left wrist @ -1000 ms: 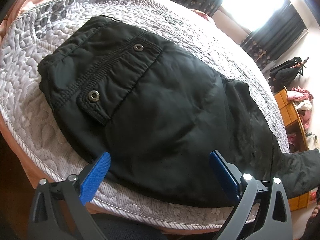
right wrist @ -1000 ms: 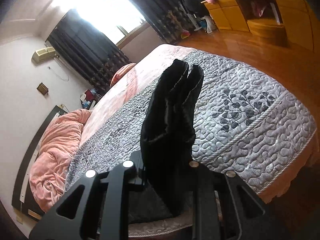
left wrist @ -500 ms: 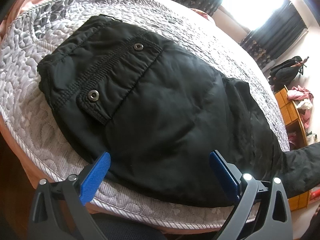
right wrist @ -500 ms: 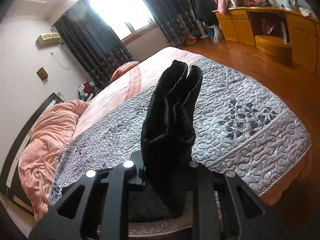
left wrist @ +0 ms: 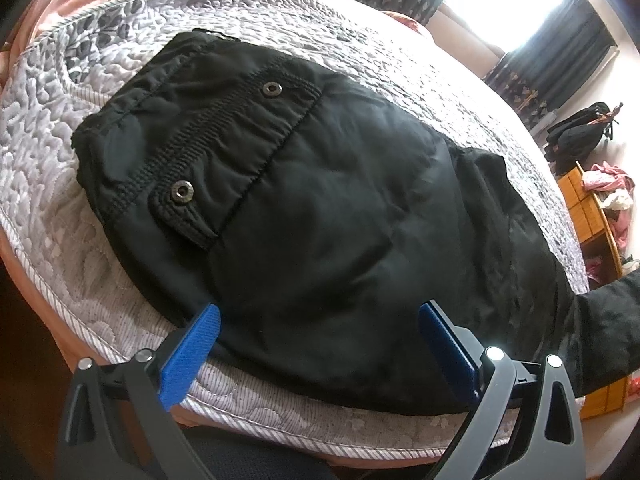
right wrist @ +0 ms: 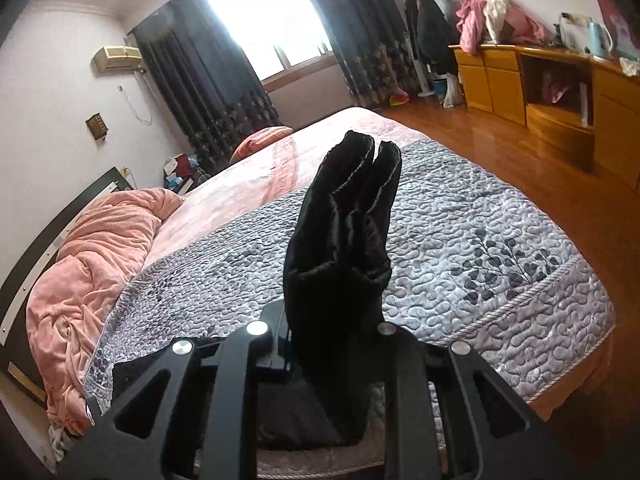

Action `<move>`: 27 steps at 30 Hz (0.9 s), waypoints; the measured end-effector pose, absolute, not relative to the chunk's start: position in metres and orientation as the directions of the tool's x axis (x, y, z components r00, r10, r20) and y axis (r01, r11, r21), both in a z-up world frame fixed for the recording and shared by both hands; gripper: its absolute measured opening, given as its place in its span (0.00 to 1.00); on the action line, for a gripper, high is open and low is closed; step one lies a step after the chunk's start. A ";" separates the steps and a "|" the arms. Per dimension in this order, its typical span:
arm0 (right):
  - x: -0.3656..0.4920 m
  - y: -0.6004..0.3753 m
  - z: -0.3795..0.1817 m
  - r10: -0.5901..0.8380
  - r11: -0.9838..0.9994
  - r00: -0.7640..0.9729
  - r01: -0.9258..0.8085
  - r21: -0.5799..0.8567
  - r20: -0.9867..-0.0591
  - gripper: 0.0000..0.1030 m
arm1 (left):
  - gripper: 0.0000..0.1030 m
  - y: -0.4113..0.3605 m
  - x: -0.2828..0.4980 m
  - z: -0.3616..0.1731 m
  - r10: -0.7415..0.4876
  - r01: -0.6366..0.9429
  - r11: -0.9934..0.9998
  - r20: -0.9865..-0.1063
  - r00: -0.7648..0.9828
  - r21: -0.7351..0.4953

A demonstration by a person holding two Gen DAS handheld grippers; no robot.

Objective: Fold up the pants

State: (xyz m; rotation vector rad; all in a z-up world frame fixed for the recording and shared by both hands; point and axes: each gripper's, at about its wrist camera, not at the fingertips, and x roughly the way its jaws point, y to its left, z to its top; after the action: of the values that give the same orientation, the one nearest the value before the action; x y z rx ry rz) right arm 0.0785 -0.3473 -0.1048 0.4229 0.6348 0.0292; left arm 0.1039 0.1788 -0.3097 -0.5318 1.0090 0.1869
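One bed (right wrist: 500, 240) fills most of both views, covered by a grey quilted spread (left wrist: 60, 208) with a leaf pattern, and beyond the spread a pink sheet (right wrist: 248, 192) runs back to a bunched pink blanket (right wrist: 92, 256) near the headboard. Dark curtains (right wrist: 200, 80) hang on either side of a bright window (right wrist: 256, 12). Along the right wall in the right wrist view stands a yellow wooden cabinet (right wrist: 560, 84) with pink clothing (right wrist: 496, 16) heaped on top, and the wooden floor (right wrist: 520, 152) shines beside the bed.

The black pants (left wrist: 340, 208) lie flat on the grey spread near the bed's edge, the waistband end at upper left in the left wrist view, the legs trailing off toward the right. A pocket flap carries two metal snaps (left wrist: 182, 192), one nearer the camera and one farther back.

The left gripper (left wrist: 318, 330) hangs over the near edge of the pants with its blue pads (left wrist: 192, 350) spread wide apart, nothing pinched between them; whether the pads touch the cloth cannot be told.

The right gripper (right wrist: 334, 344) is closed narrowly on the leg ends of the pants, which stand up from between its black fingers as a doubled bundle of cuffs (right wrist: 360, 168), lifted clear above the spread.
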 end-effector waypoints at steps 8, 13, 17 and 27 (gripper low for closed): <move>0.081 -0.334 -0.098 0.154 0.934 0.811 0.067 0.351 -0.564 0.18 | 0.96 0.176 0.108 -0.311 -0.091 -0.388 0.860 -0.847 0.524 -0.332; 0.081 -0.329 -0.095 0.143 0.945 0.814 0.056 0.321 -0.563 0.18 | 0.96 0.176 0.110 -0.312 -0.090 -0.388 0.861 -0.849 0.521 -0.330; 0.082 -0.325 -0.095 0.142 0.950 0.812 0.049 0.309 -0.566 0.18 | 0.96 0.177 0.110 -0.313 -0.095 -0.387 0.858 -0.846 0.524 -0.336; 0.089 -0.297 -0.086 0.152 0.969 0.800 -0.004 0.248 -0.581 0.18 | 0.96 0.180 0.107 -0.312 -0.103 -0.388 0.852 -0.839 0.534 -0.351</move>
State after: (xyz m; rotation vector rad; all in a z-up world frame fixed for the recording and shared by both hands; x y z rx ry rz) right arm 0.0887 -0.2969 -0.0865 0.2408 0.6401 0.0844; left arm 0.1069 0.1795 -0.3124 -0.5463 1.0052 0.1802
